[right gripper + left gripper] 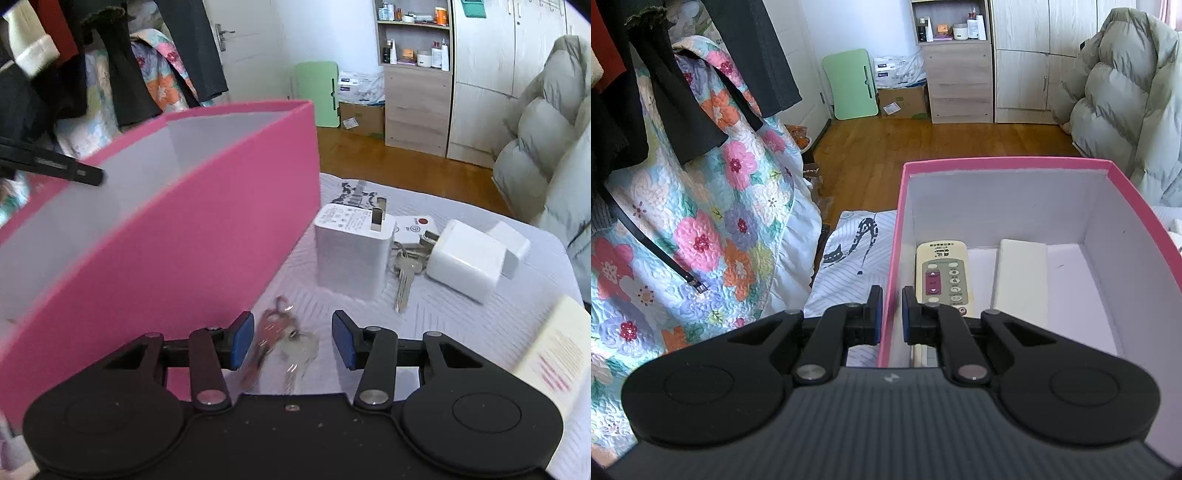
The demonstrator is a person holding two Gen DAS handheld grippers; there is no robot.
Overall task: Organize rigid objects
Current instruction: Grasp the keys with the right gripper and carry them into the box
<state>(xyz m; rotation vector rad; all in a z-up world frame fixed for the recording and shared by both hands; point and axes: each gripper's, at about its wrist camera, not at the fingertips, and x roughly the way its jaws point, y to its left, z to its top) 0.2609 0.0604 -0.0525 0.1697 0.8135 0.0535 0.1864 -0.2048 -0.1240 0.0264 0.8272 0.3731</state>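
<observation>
My left gripper (891,314) is shut on the left wall of the pink box (892,258). Inside the box lie a beige remote control (942,273) and a white block (1021,280). In the right wrist view the pink box (207,229) stands at the left. My right gripper (293,339) is open, low over a bunch of keys (284,343) on the bed cover. Further right stand a white charger (351,251), another key (404,280) and a second white adapter (465,262).
The bed cover (461,317) is pale with a pattern. A beige card or booklet (557,354) lies at the right edge. A floral quilt (701,221) and dark clothes hang at the left. A puffy coat (1126,92) sits at the right. Wooden floor and cabinets lie beyond.
</observation>
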